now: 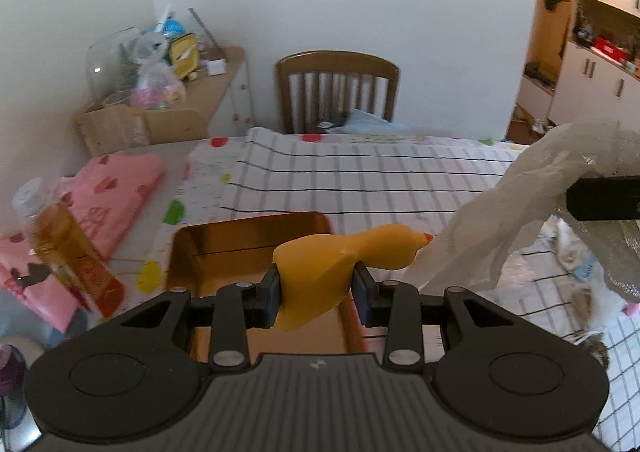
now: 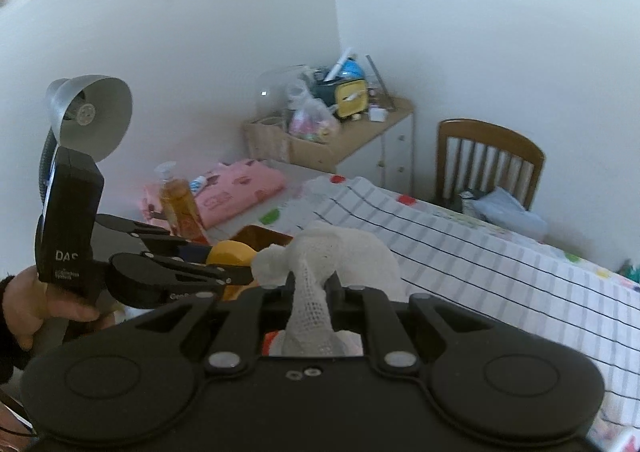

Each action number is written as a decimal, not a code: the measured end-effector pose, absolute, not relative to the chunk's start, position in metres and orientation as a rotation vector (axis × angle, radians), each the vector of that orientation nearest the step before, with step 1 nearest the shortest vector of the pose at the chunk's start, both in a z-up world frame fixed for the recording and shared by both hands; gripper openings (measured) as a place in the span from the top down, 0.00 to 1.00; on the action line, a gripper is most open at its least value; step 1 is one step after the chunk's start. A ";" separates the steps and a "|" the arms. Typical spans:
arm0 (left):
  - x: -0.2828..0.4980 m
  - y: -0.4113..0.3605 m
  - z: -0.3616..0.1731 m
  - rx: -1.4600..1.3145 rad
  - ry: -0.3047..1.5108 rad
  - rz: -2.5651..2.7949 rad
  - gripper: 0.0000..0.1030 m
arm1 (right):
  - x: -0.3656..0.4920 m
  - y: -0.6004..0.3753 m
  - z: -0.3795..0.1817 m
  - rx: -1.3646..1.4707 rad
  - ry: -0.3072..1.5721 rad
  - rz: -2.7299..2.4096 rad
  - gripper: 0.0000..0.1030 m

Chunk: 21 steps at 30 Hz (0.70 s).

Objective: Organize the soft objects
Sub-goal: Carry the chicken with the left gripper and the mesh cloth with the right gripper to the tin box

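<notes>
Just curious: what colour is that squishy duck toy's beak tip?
Orange-red, on the yellow rubber duck toy; clearest in the left wrist view.

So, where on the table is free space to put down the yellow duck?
The brown tray under the left gripper, which holds the duck, looks bare. The striped cloth toward the chair is also open. It is crowded left, by the bottle and pink fabric, and right, under the white mesh.
</notes>
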State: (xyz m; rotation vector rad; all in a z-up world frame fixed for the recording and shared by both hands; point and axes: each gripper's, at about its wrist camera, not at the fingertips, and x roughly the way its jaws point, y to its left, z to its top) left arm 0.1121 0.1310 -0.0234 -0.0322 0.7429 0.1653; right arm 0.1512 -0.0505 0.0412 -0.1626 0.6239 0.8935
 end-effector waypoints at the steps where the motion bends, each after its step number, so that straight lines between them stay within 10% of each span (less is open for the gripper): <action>1: 0.113 0.137 -0.024 -0.032 0.747 0.182 0.66 | 0.151 -0.043 0.040 -0.163 0.628 0.902 0.91; 21: 0.150 0.211 -0.084 -0.094 0.881 0.273 0.66 | 0.199 0.081 -0.026 -0.197 0.798 0.897 0.90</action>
